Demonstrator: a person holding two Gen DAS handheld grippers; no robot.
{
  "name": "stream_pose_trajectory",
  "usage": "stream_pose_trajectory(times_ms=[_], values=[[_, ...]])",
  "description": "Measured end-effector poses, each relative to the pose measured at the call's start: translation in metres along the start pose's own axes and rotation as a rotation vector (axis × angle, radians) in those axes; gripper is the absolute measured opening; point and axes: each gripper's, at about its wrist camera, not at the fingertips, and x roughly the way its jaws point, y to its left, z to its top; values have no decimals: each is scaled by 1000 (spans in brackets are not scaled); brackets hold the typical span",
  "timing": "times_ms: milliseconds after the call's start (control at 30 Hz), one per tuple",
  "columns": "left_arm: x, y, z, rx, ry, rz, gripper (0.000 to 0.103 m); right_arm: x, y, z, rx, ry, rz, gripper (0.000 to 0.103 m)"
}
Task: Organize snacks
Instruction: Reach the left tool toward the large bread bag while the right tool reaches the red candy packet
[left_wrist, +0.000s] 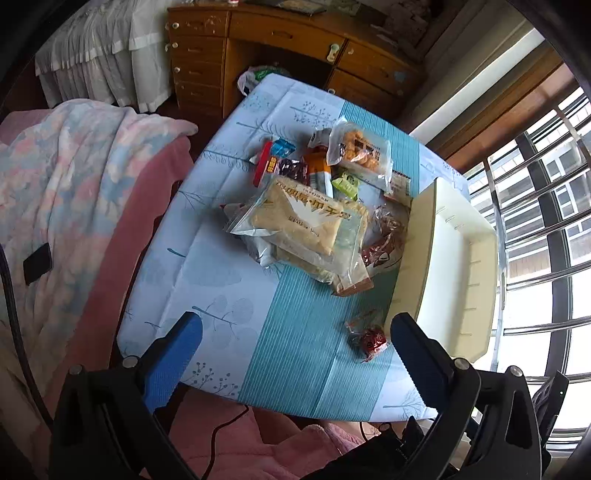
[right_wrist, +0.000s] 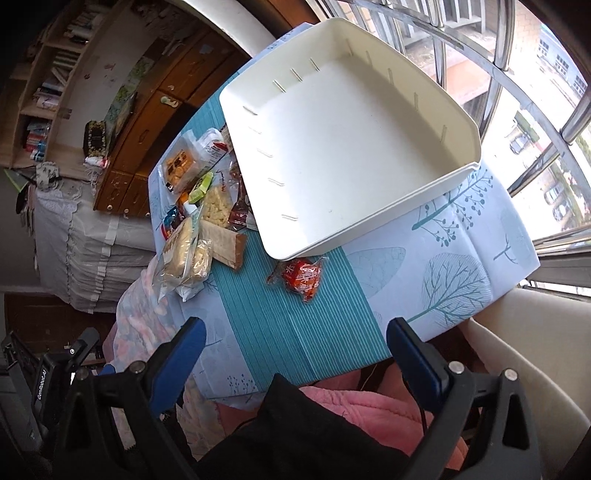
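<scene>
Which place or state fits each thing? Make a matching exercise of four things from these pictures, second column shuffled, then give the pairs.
Things:
1. tray
2. red snack
3. left gripper
4. noodle pack

Places or states:
A. on top of the snack pile
B. open, holding nothing
C. empty, beside the window
D. alone on the teal stripe, near the tray's corner

Pairs: 1-C, 2-D, 3-B, 4-A

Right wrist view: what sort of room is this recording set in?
Most likely a bedroom at home: a bed with a white frilled skirt, a wooden desk with drawers, a bookshelf, and a barred window beside the snack table.
</scene>
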Motion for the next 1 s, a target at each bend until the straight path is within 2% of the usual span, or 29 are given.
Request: stream_pose_trajectory(times_ms=[167, 533, 700, 1000], values=[[31, 11, 19, 1, 89, -41, 101, 24, 4, 5, 80, 34, -45, 99], [104, 47, 58, -110, 232, -137, 101, 66, 18, 6, 170, 34, -143, 99], [131, 60, 71, -163, 260, -225, 101, 90, 24, 0, 194, 31, -164, 99], [169, 68, 94, -176, 290, -245, 101, 125, 29, -8, 210, -18, -203, 99]])
